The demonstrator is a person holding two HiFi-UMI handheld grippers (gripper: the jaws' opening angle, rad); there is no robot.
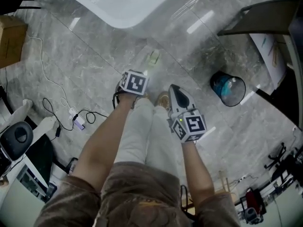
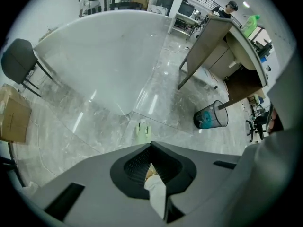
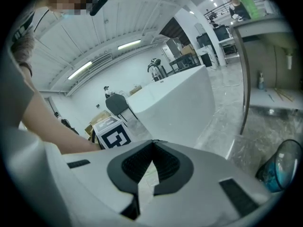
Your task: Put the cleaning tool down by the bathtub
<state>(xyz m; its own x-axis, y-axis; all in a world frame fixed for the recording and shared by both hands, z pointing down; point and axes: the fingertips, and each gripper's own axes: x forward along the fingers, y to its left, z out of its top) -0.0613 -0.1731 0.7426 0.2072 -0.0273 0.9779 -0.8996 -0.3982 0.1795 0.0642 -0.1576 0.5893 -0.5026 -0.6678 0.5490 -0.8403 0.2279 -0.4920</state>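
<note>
The cleaning tool (image 1: 152,58), a small pale green piece, lies on the grey marble floor just below the curved end of the white bathtub (image 1: 128,4). The left gripper view shows the same cleaning tool (image 2: 143,131) on the floor ahead of the jaws, close to the bathtub (image 2: 104,56). My left gripper (image 1: 134,84) hangs above my legs, short of the tool; its jaws (image 2: 151,145) are shut with nothing between them. My right gripper (image 1: 173,90) is beside it to the right, its jaws (image 3: 152,144) shut and holding nothing.
A wire waste bin (image 1: 228,89) stands to the right, beside a desk (image 1: 265,18). White cable and a power strip (image 1: 75,119) trail across the floor at left, near a cardboard box (image 1: 10,39) and an office chair (image 1: 19,136).
</note>
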